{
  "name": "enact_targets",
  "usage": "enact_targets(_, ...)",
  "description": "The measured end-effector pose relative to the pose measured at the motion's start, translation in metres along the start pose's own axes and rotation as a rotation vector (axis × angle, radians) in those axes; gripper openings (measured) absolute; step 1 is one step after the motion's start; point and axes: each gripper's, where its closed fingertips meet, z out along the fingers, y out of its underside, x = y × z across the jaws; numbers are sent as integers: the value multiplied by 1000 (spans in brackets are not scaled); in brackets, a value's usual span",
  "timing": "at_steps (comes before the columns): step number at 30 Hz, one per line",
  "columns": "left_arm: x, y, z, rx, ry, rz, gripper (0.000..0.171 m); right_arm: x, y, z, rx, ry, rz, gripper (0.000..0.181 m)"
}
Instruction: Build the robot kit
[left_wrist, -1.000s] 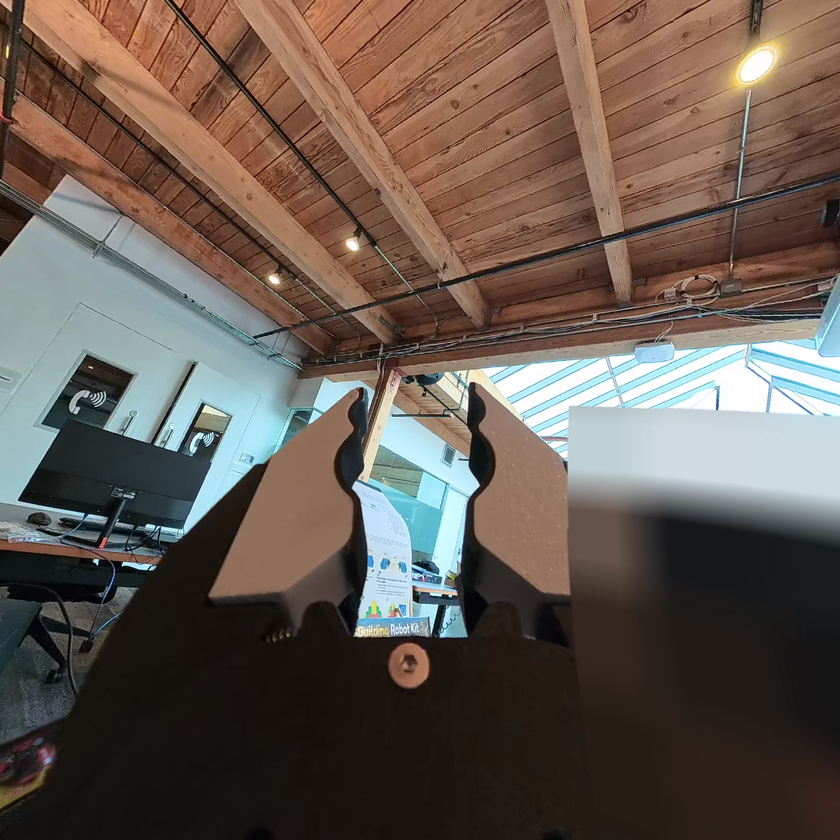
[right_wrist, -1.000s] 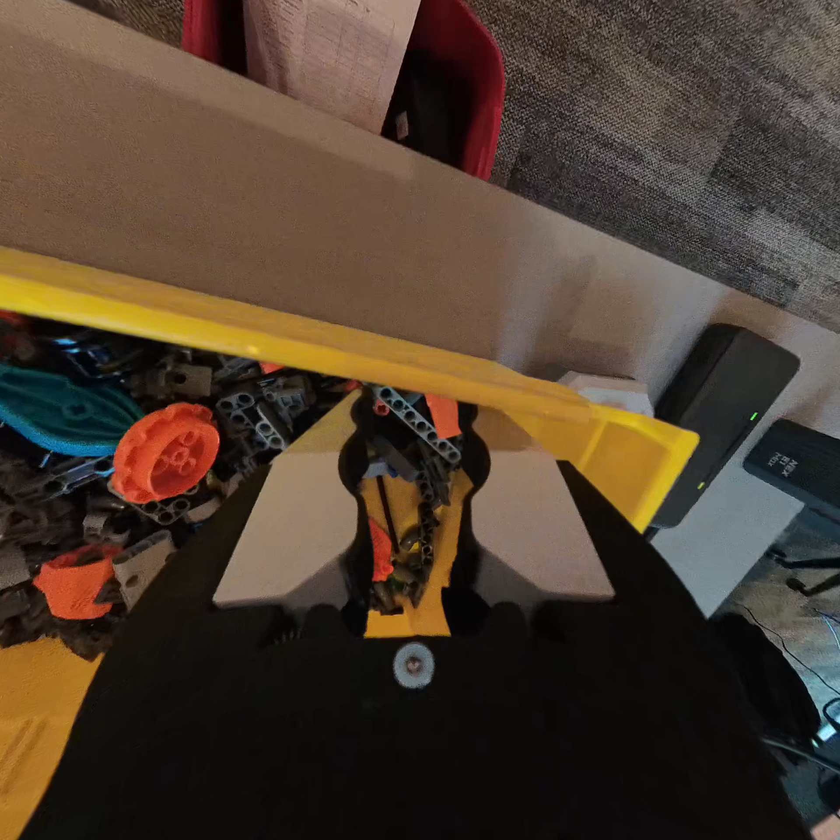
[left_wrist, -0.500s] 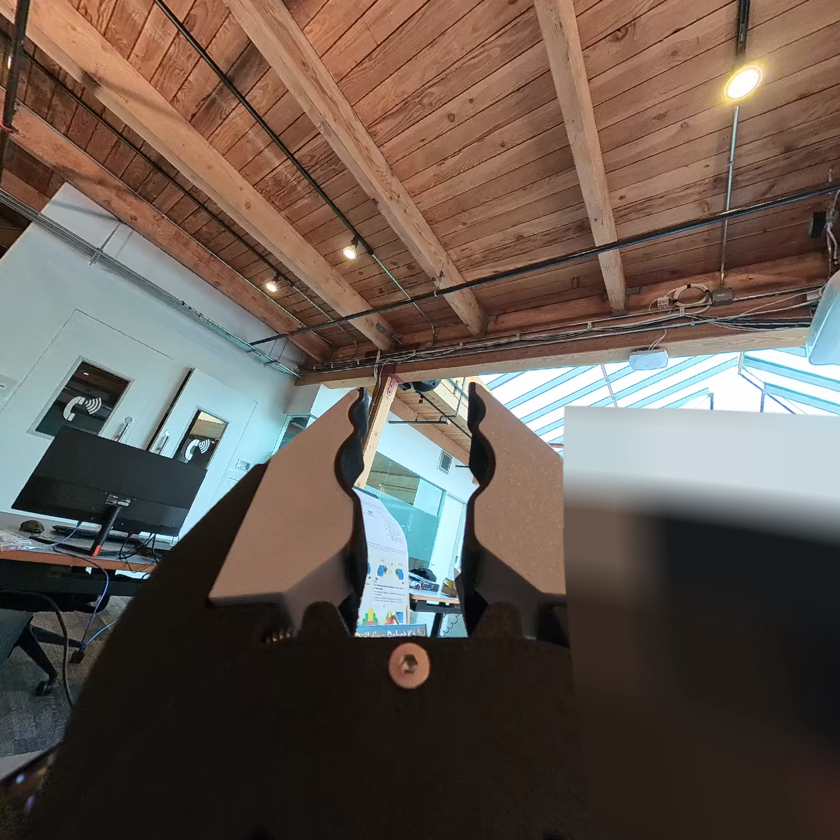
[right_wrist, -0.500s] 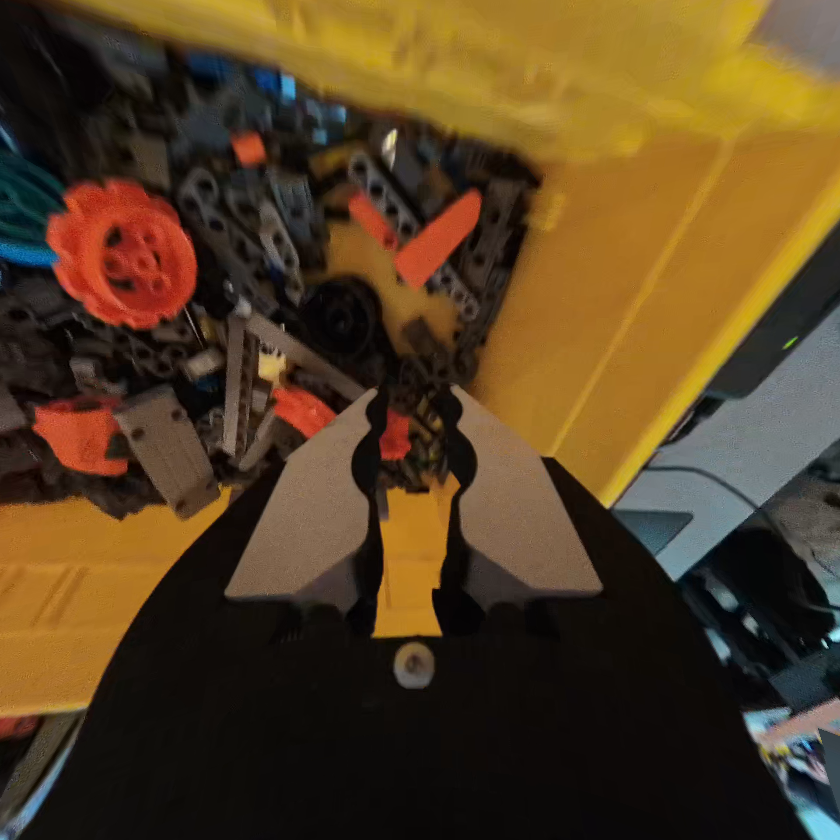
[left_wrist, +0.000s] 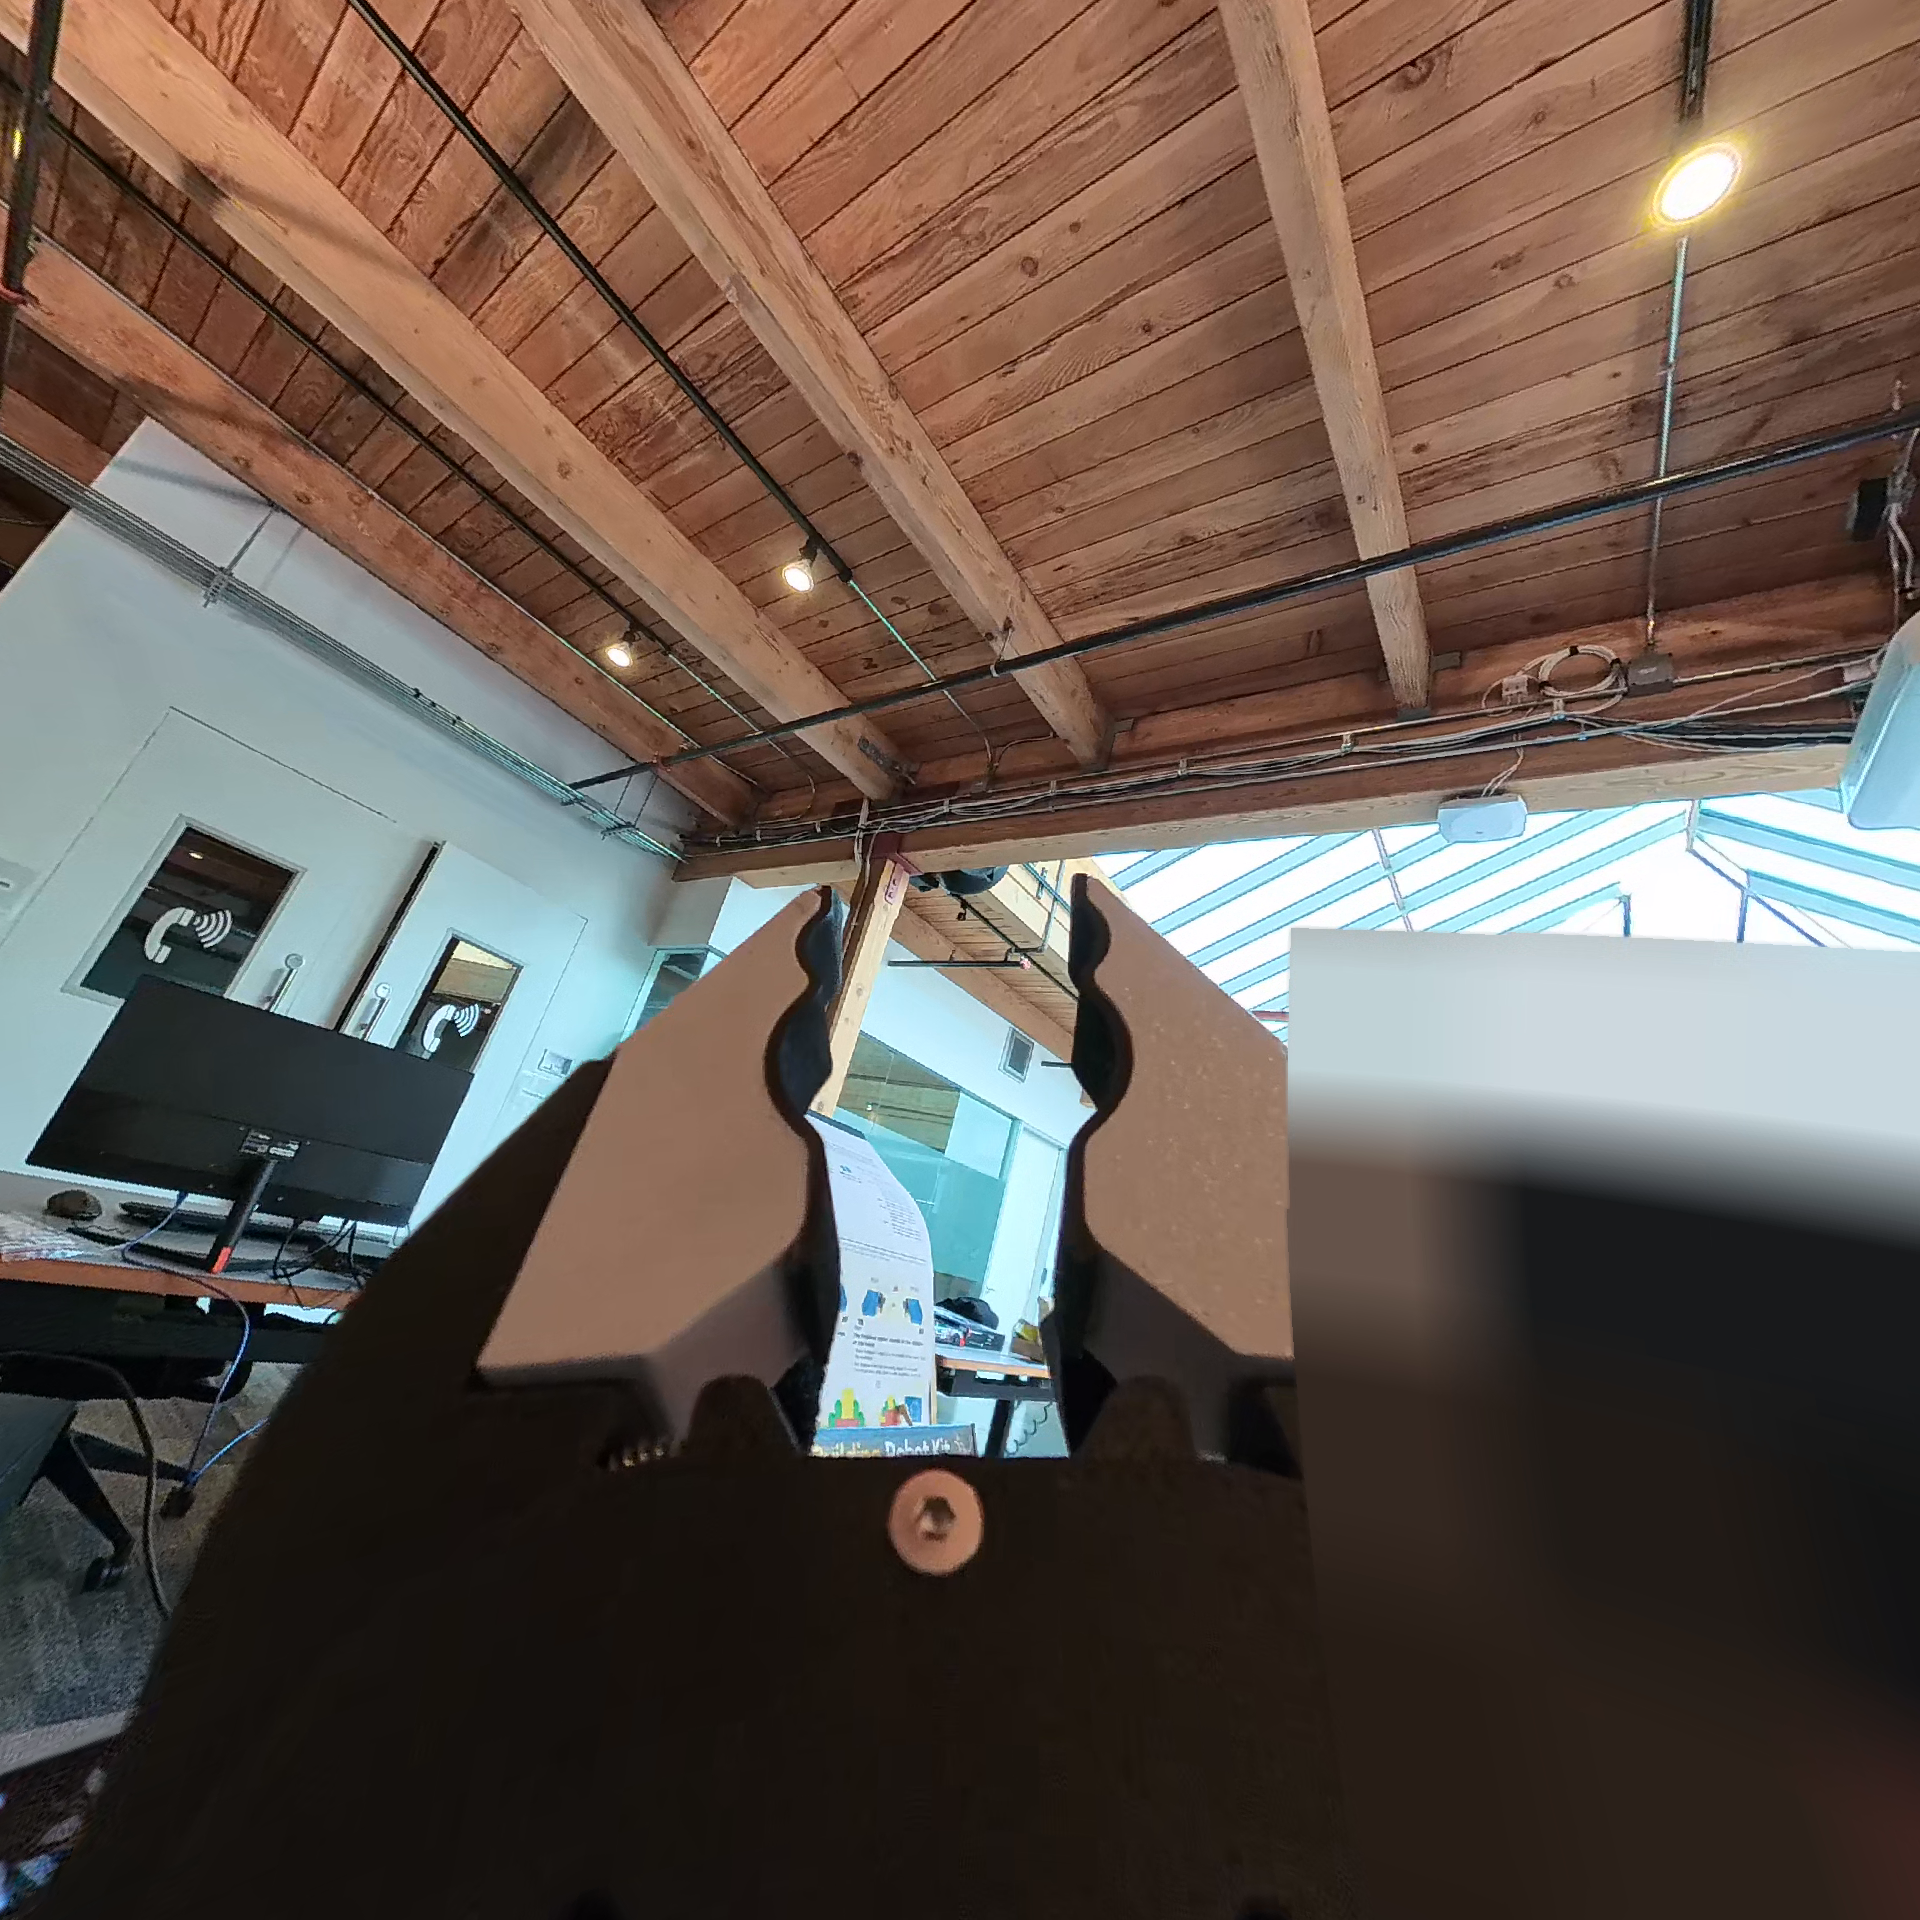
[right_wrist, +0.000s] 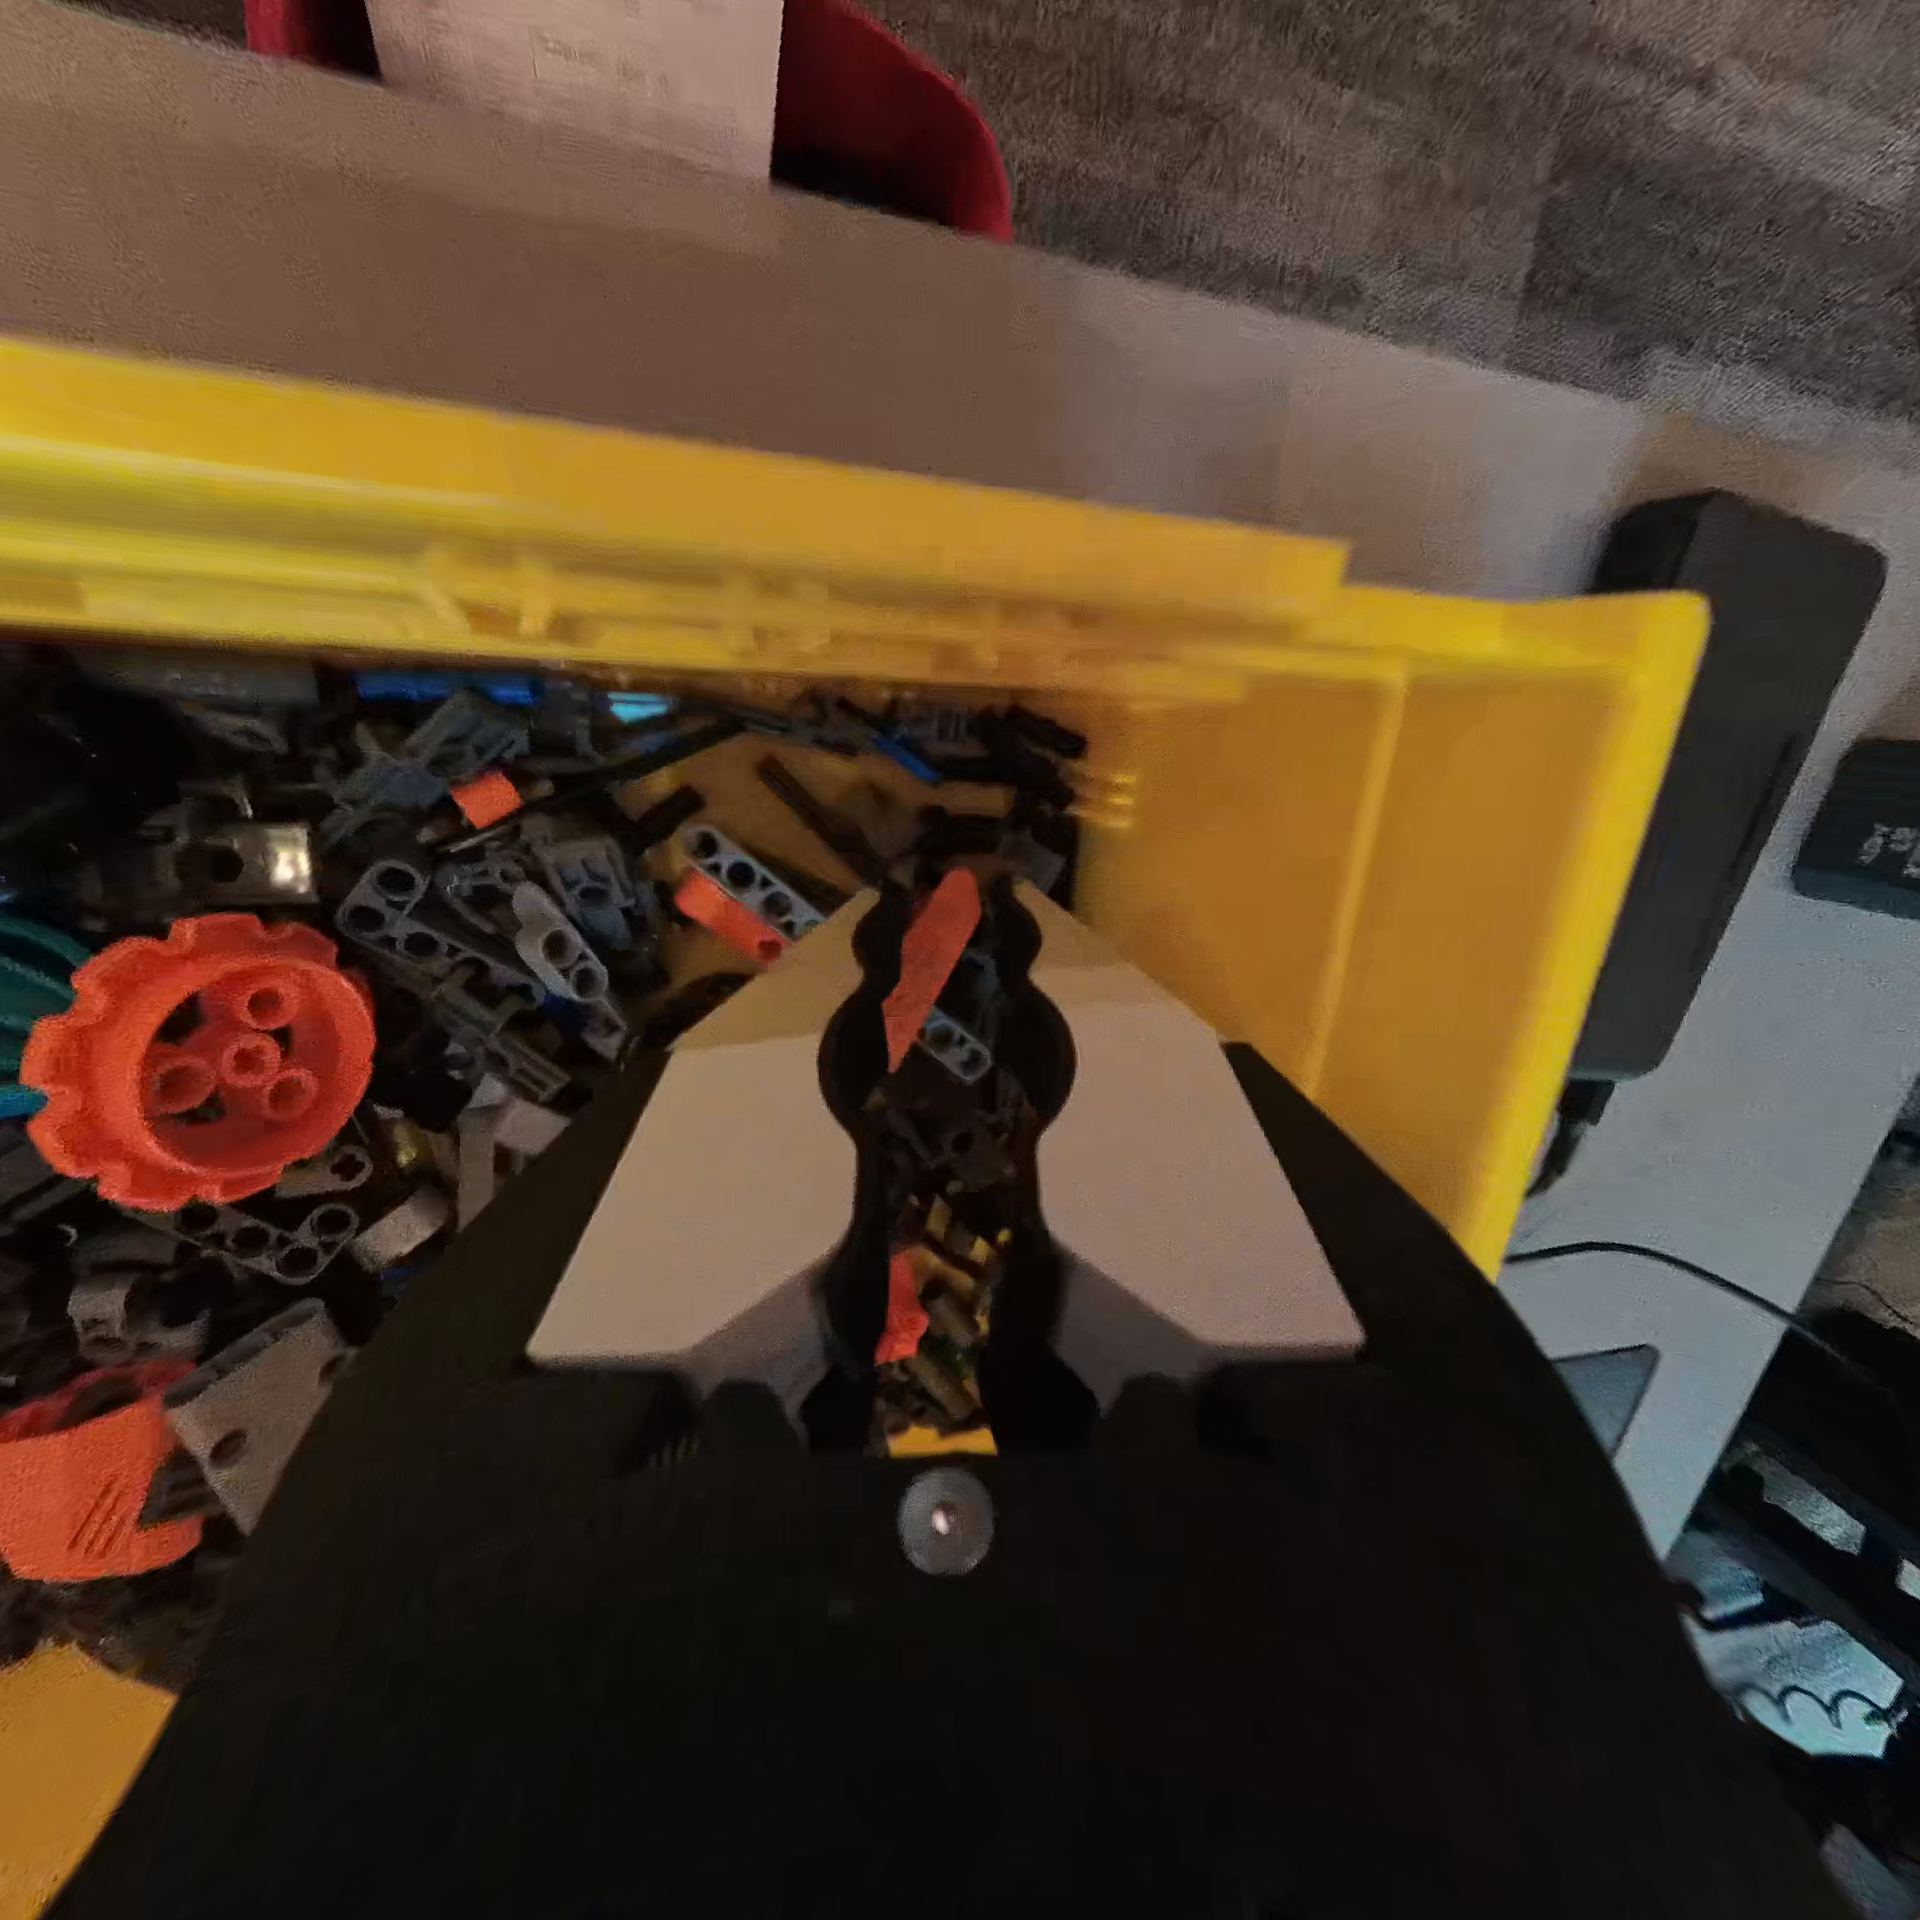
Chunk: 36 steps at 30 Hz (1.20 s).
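My right gripper (right_wrist: 940, 904) reaches into a yellow bin (right_wrist: 1455, 831) full of loose building parts, near its right wall. Its jaws stand a little apart on either side of a slim orange piece (right_wrist: 930, 966) that lies on a grey holed beam (right_wrist: 956, 1039). I see no contact between the fingers (right_wrist: 748, 1143) and the piece. A big orange wheel (right_wrist: 197, 1060) lies at the left of the bin. My left gripper (left_wrist: 945, 914) is open and empty, held in the air and pointing up towards a wooden beam ceiling (left_wrist: 1039, 364).
The bin stands on a pale table (right_wrist: 1714, 1195) next to a black box (right_wrist: 1745, 779). A red container (right_wrist: 894, 114) stands on grey carpet beyond the table. In the left wrist view, a black monitor (left_wrist: 249, 1101) stands on a desk at left, and an illustrated sheet (left_wrist: 883, 1288) shows between the fingers. The grippers' ends are close to 50 cm from one another. To reach the big orange wheel (right_wrist: 197, 1060) in a straight line is about 10 cm for my right fingers, about 40 cm for my left.
My right gripper narrowed its jaws, dipped into the bin and now brackets the orange piece that lay farther ahead. The left gripper only drifted slightly.
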Motion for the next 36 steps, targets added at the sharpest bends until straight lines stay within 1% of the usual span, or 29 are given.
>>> enact_targets(3,1,1,0,-3,1,3,42,-3,27,-9,-131,-31,4,13)
enact_targets(5,0,0,0,-1,-2,3,42,-3,37,-21,-157,-48,24,12)
enact_targets(6,-1,0,0,0,-2,-1,42,1,33,-25,-124,-36,32,12)
enact_targets(8,-1,1,1,-4,0,-7,42,8,13,-32,-4,-18,53,12)
enact_targets(10,0,3,2,-10,1,-3,42,11,-13,-34,121,-12,98,24)
enact_targets(11,1,4,2,-12,1,2,42,10,-24,-33,164,-23,117,26)
enact_targets(13,2,4,2,-13,0,10,42,7,-39,-26,204,-41,134,28)
enact_targets(14,2,3,2,-11,-2,12,42,6,-42,-20,197,-38,127,28)
enact_targets(16,-1,3,1,-9,-6,7,42,8,-36,-6,137,-2,96,29)
enact_targets(18,-1,2,1,-7,-1,-6,42,10,-29,5,114,20,84,28)
enact_targets(19,-1,2,1,-8,1,-8,42,8,-27,6,122,13,80,20)
enact_targets(20,0,2,1,-8,1,-4,42,8,-22,7,104,19,79,19)
enact_targets(21,0,1,0,-6,0,0,42,10,-14,6,69,32,67,16)
enact_targets(22,1,1,0,-4,1,3,42,9,-1,4,-4,25,47,7)
enact_targets(23,2,0,0,-3,2,4,42,8,12,3,-68,11,41,8)
enact_targets(24,2,0,-1,-2,2,6,42,7,20,-1,-89,-2,44,8)
enact_targets(26,1,-1,-1,2,0,5,42,8,26,-11,-73,-8,59,7)
enact_targets(29,0,0,-1,-2,2,-2,42,6,29,-26,-54,-34,35,11)
enact_targets(31,1,1,0,-6,2,0,42,0,41,-30,-118,-78,25,12)
enact_targets(32,1,1,0,-7,1,2,42,-6,44,-33,-128,-114,15,13)
enact_targets(33,1,1,0,-7,1,4,42,-16,43,-38,-106,-168,-6,14)
enact_targets(35,1,-1,-2,1,0,3,42,-37,36,-54,-13,-269,-72,18)
enact_targets(36,0,-2,-2,6,-2,1,42,-46,34,-61,28,-293,-126,20)
